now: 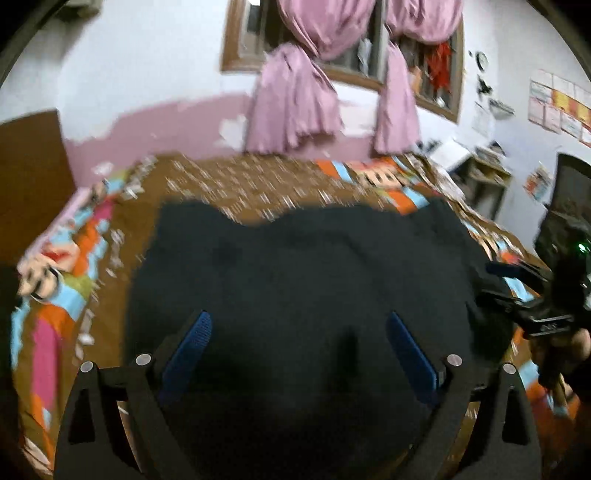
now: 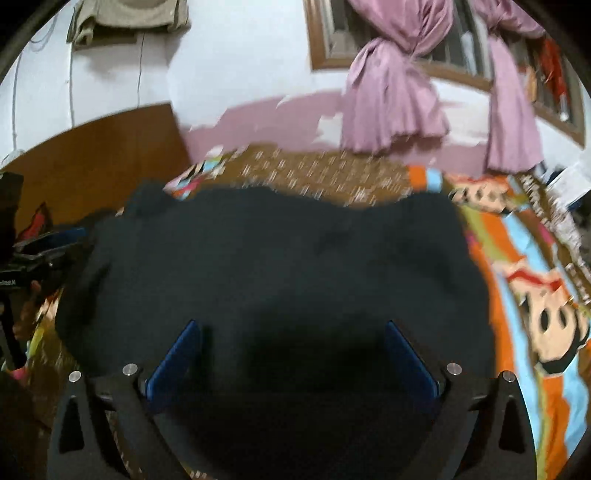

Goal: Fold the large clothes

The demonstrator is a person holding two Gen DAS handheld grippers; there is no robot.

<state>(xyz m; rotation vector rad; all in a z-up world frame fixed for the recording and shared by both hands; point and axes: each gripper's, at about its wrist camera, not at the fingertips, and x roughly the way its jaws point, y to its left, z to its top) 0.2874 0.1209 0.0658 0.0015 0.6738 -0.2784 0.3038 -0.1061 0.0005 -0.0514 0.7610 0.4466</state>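
Observation:
A large dark garment (image 1: 303, 266) lies spread flat on a bed, over a brown sheet (image 1: 258, 184) with cartoon prints. My left gripper (image 1: 299, 317) hovers over the garment's near part, its blue pads (image 1: 192, 343) wide apart with only the cloth below them. In the right wrist view the same garment (image 2: 280, 258) fills the middle, and my right gripper (image 2: 291, 325) is open above it, holding nothing. The right gripper (image 1: 495, 282) shows at the garment's right edge in the left wrist view, held by a hand (image 1: 569, 350). The left gripper (image 2: 55, 243) shows at the left edge in the right wrist view.
Pink curtains (image 1: 295, 107) hang at a window behind the bed. A brown wooden board (image 2: 92, 155) stands at the bed's left end. A small desk (image 1: 484, 177) with papers stands at the far right. A beige cloth (image 2: 125, 18) hangs on the wall.

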